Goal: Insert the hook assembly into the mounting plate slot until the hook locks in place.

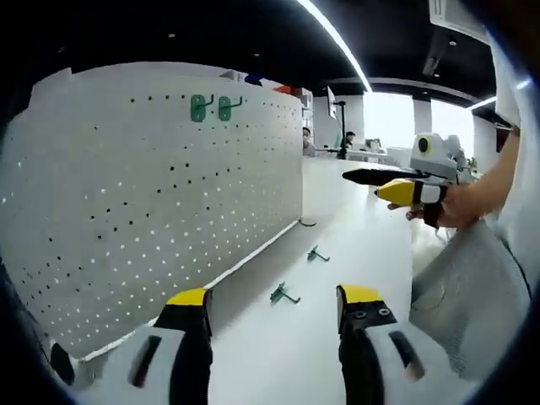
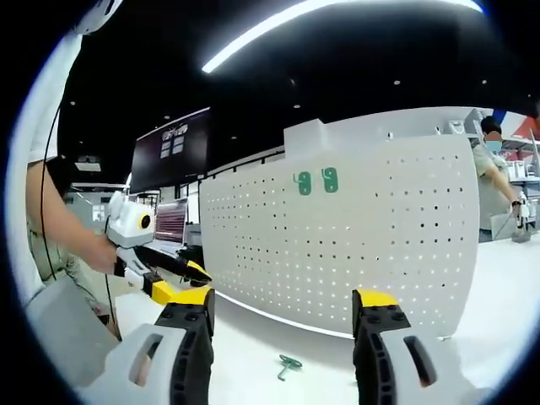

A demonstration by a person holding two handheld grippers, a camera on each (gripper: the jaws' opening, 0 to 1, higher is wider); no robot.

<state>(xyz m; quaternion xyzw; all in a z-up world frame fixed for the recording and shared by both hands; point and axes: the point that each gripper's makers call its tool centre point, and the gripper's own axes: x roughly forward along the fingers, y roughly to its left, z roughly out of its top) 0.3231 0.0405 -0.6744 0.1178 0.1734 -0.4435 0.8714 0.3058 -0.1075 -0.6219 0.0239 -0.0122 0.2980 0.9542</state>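
Left tool [image 1: 274, 308]: jaws stand wide apart, nothing between them, poised low over the white counter [image 1: 354, 253]. Right tool [image 2: 283, 312]: jaws likewise spread wide and empty. In the left gripper view the right tool appears at the far right, held in a hand [image 1: 456, 207].

On the counter just ahead of the left tool lies a small green hook [image 1: 283, 294], flat on its side. A second hook [image 1: 316, 254] lies a little farther on, nearer the foot of the board. Both are loose and apart from each other. The right gripper view shows one hook on the counter between its jaws.

Beyond stands the white pegboard [image 1: 169, 194], upright on the counter, its face covered with regular rows of small holes. Two mounted green hooks [image 1: 211, 108] sit side by side near its top edge, touching the board.

Judgement: the step in hand is picking up a loose hook; no insertion has begun. To do it well, bring one tool down squarely over the nearer hook and close on its flat back plate, leaving the prongs free to enter the holes. The hook is thin and light, so it may skid or twist under a slanted grip. Keep board and hooks in sight.

Far background: office desks and a seated person.
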